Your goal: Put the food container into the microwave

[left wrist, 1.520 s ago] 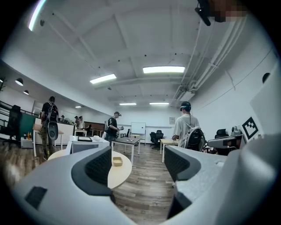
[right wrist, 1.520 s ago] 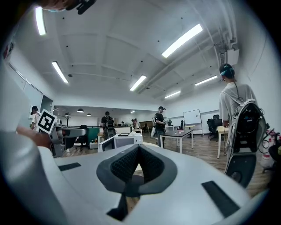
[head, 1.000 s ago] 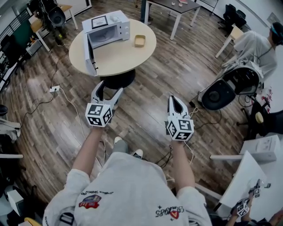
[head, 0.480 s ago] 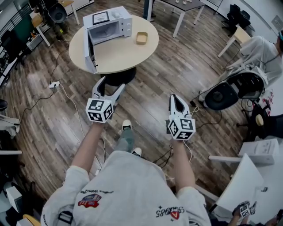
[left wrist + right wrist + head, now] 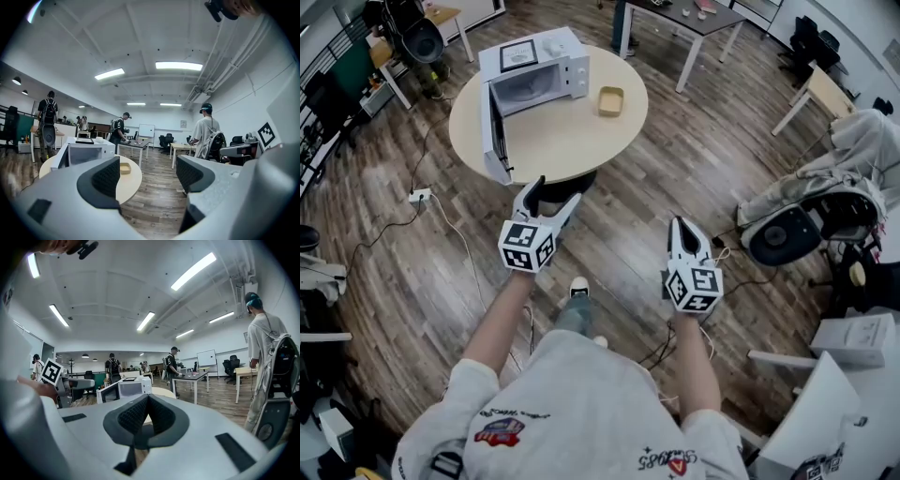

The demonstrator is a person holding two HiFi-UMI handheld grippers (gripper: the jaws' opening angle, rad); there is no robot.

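Two tongs: the left tongs point(image 5: 551, 192) stand wide apart with nothing between them. The right tongs point(image 5: 680, 225) are pressed together and also hold nothing. Both hang over the brown wood-plank floor point(image 5: 619, 253) on the near side of the desk, not touching it.
Task's thing: the small tan open-topped food container point(image 5: 610, 100) sits on the round pale wooden desk point(image 5: 567, 141), toward its far right. It is just right of the microwave and apart from it.
Microwave: the white box-shaped microwave point(image 5: 539, 70) stands at the far left of the desk. Its white door point(image 5: 495, 127) is swung open toward the near side, so the cavity is free to load.
Step in hand: most likely the approach, since nothing is gripped yet and the container looks untouched.
Next move: probably closing in on the desk and bringing a pair of tongs to the container's rim. The left pair is already spread. The right pair, on the container's side, would have to part first.
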